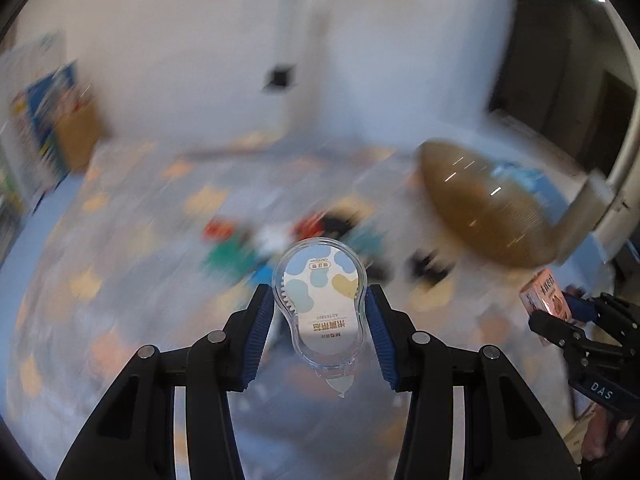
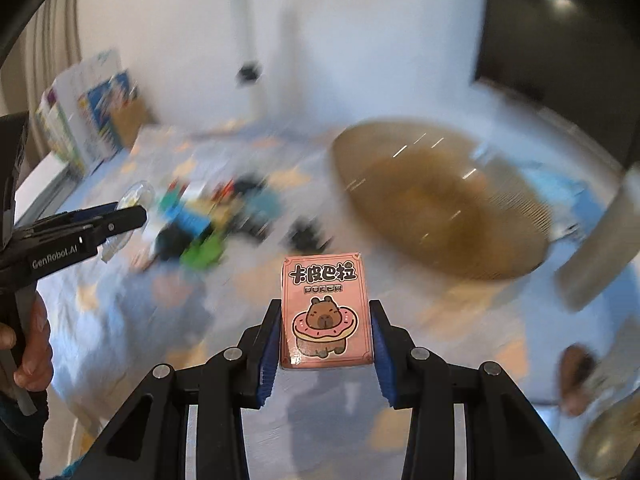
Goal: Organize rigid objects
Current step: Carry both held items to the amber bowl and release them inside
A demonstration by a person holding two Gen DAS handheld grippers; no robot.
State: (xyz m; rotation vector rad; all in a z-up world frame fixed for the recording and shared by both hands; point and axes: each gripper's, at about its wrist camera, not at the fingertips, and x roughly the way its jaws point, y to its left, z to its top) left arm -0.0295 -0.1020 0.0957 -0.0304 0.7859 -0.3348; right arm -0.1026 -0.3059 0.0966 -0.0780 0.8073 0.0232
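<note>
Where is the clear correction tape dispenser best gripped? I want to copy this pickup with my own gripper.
Grip the correction tape dispenser across its narrow waist, approaching from its tapered tip end, flat printed face towards the camera. The left gripper does so: its blue pads sit in the waist, and the wider round end beyond them probably resists slipping.

Blurred object pile, blurred basket

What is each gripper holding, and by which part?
Left gripper: clear correction tape dispenser, pinched at its narrow waist. Right gripper: pink poker card box, by its long side edges.
</note>
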